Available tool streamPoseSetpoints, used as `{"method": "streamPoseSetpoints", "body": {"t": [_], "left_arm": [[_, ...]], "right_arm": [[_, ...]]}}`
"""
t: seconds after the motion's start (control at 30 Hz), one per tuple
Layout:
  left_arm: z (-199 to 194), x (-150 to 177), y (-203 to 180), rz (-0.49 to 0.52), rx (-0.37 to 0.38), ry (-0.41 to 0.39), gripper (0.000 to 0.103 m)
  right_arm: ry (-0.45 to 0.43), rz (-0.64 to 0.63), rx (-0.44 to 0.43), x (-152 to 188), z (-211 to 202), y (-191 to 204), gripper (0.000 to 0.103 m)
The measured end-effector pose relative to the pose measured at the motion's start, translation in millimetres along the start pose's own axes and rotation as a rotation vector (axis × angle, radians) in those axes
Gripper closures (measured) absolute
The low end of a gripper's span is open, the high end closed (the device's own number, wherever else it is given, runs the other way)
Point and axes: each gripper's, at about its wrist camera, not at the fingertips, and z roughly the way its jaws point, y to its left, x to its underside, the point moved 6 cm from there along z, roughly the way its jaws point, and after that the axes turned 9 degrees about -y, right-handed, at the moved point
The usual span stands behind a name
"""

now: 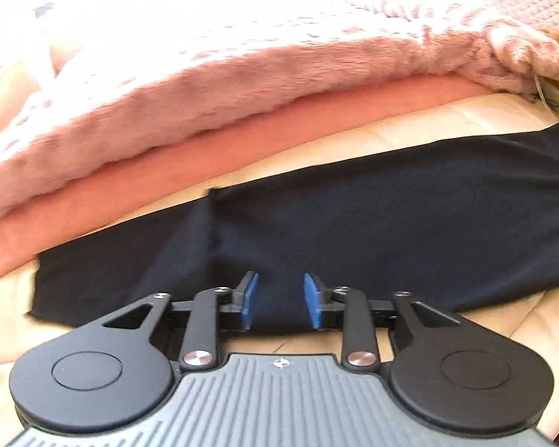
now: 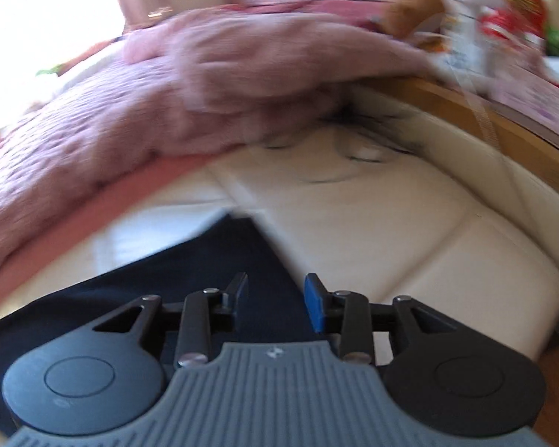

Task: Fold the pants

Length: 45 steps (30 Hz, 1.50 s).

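Parted tongs [image 1: 280,300] over dark pants [image 1: 354,231], lengthwise left-to-right

Saw right gripper [image 2: 276,298] above dark pants [image 2: 212,257], fingers [image 2: 314,302] parted, nothing between them. Pants lay flat on cream cushion [image 2: 410,231], corner toward far side. Pink blanket [image 2: 160,111] bunched behind. Wooden edge [image 2: 503,126] at right. Blurred throughout.

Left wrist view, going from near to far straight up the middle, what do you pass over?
Left gripper with its fingers apart → dark pants lying flat → cream cushion → salmon sheet edge → fluffy pink blanket.
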Motion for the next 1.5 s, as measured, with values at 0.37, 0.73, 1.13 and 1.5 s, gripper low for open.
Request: {"method": "streamPoseSetpoints", "body": {"t": [0.37, 0.73, 1.13, 1.5], "left_arm": [[-39.2, 96.0, 43.2, -0.037, -0.136, 0.155, 0.037], [-30.5, 112.2, 42.4, -0.080, -0.116, 0.209, 0.068], [-49.0, 41.6, 125.6, -0.133, -0.124, 0.119, 0.103], [-26.0, 56.1, 71.5, -0.118, 0.124, 0.281, 0.051]], "right_arm": [[0.127, -0.232, -0.229, 99.4, -7.0, 154.1, 0.073], [0.164, -0.448, -0.295, 140.5, -21.6, 236.8, 0.072], [0.160, -0.580, -0.266, 145.2, -15.1, 263.7, 0.072], [0.168, -0.594, -0.287, 147.2, -0.3, 280.9, 0.060]]}}
